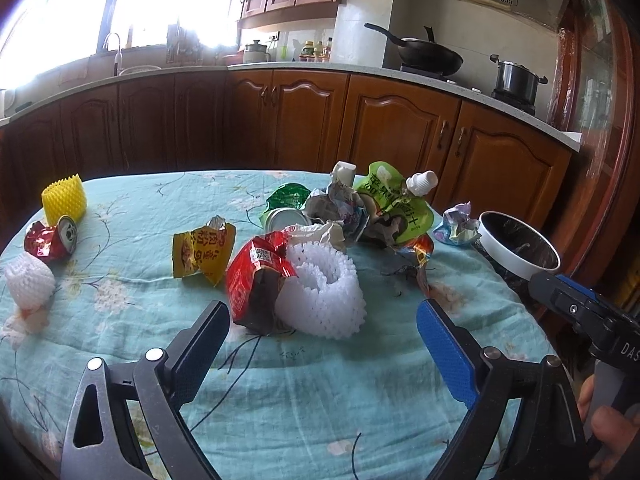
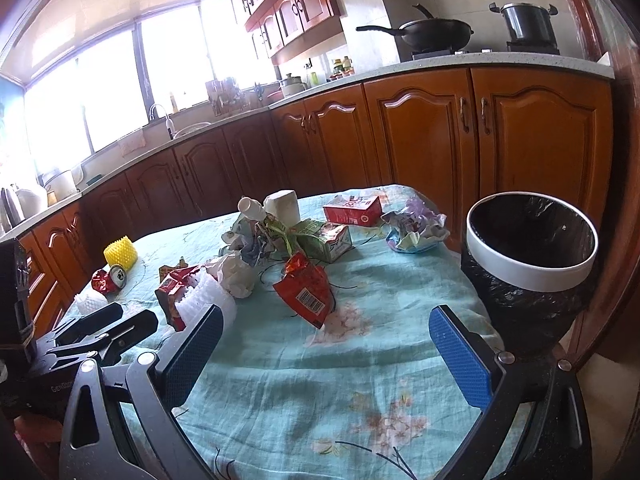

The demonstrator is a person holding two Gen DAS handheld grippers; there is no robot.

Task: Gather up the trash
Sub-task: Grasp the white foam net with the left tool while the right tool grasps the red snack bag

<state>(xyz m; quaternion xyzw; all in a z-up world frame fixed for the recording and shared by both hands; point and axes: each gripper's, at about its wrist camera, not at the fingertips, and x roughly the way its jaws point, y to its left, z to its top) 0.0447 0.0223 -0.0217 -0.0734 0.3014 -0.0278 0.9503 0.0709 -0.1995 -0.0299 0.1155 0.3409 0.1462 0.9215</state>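
Litter covers a round table [image 1: 280, 392] spread with a pale blue flowered cloth: a white foam net [image 1: 320, 296] touching a red wrapper [image 1: 256, 280], a yellow packet [image 1: 202, 254] and a crushed red can [image 1: 52, 240]. Both the left gripper [image 1: 322, 326] and the right gripper [image 2: 326, 330] hover with jaws wide apart, gripping nothing. A bin [image 2: 532, 268] lined with a black bag stands at the table's right edge.

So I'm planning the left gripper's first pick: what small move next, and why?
Probably ease the left gripper forward around the white foam net. Its jaws stand open and empty, and the net lies directly ahead, nearest of the litter.
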